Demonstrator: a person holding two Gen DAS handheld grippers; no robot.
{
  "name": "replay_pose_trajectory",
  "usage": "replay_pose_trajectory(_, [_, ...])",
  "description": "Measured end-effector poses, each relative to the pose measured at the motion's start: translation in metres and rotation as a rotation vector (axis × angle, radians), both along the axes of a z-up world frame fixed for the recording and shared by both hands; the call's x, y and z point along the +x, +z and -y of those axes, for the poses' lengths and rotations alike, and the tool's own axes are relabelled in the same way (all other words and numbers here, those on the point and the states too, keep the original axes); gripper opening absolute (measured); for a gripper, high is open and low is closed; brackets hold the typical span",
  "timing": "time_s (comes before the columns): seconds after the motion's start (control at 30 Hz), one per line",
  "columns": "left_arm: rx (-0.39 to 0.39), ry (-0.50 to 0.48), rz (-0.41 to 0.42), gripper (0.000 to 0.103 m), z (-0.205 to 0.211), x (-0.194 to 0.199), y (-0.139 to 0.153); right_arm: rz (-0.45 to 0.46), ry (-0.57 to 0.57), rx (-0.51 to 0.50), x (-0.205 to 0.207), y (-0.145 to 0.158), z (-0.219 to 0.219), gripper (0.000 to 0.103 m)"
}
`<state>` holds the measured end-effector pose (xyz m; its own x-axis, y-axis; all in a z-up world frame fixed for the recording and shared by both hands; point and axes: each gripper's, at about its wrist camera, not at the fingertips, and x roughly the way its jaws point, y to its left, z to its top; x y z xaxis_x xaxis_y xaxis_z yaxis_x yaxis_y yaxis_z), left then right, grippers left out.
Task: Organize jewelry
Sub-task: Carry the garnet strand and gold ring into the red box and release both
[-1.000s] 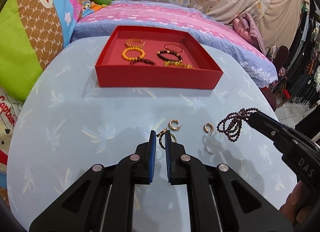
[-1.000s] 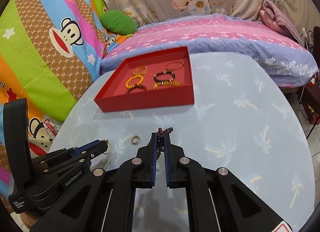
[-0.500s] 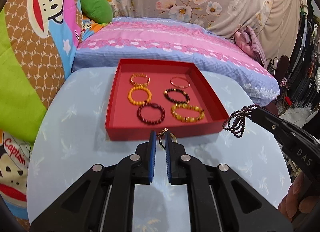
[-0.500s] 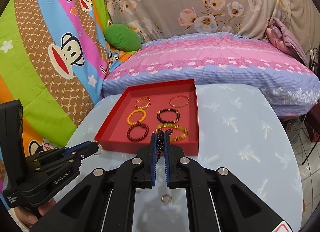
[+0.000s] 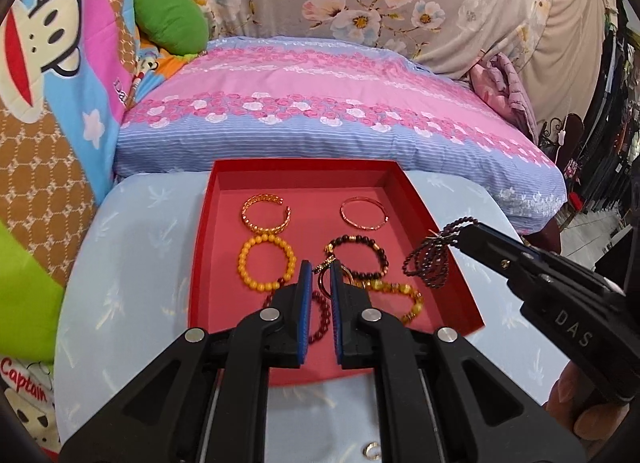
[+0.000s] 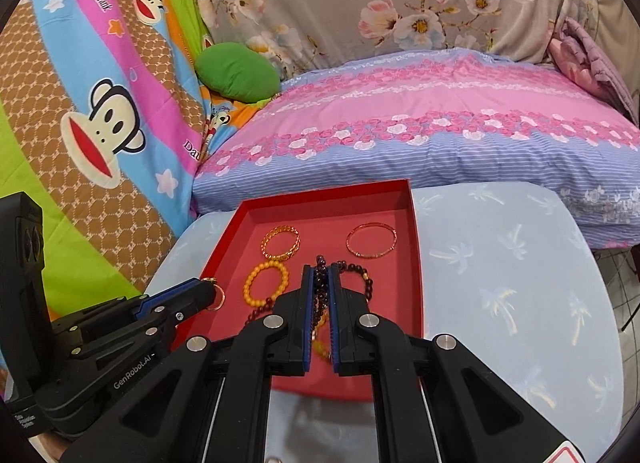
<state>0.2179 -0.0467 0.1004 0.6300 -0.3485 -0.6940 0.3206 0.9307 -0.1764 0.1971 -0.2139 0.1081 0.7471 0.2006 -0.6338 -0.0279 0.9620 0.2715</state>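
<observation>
I see a red tray (image 5: 200,247) on the bench holding six bracelets. My left claw (image 5: 319,269) pinches a gold ring (image 5: 325,283) above it; my right claw (image 6: 319,275) pinches dark beads (image 5: 428,263) over its right edge.

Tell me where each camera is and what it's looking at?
Left wrist: sits on the left gripper, looking forward and down at the red cardboard tray; its fingers pinch a small gold ring, and the right gripper shows.
Right wrist: sits on the right gripper, facing the same tray; dark purple bead strand pinched, left gripper alongside.
Both share the tray, bracelets, and pink floral pillow.
</observation>
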Motion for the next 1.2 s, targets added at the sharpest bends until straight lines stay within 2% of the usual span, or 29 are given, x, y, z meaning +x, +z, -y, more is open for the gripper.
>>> replay_pose_trajectory(0.43, [0.024, 0.002, -0.080, 0.009, 0.021, 0.080, -0.032, -0.106, 0.002, 0.054, 0.080, -0.042, 0.002, 0.007])
replay_pose_trajectory(0.67, [0.037, -0.001, -0.104, 0.009, 0.031, 0.104, -0.033, -0.148, 0.003, 0.050, 0.104, -0.044, 0.002, 0.007])
replay_pose_trajectory(0.97, [0.063, 0.014, -0.140, 0.009, 0.035, 0.122, -0.048, -0.196, 0.006, 0.020, 0.122, -0.053, 0.001, 0.008])
replay_pose_trajectory(1.1, [0.071, 0.020, -0.140, 0.010, 0.035, 0.121, -0.052, -0.174, 0.000, 0.008, 0.120, -0.049, 0.001, 0.012])
replay_pose_trajectory(1.2, [0.066, 0.025, -0.141, 0.018, 0.035, 0.121, -0.051, -0.176, 0.002, 0.008, 0.119, -0.050, 0.001, 0.012])
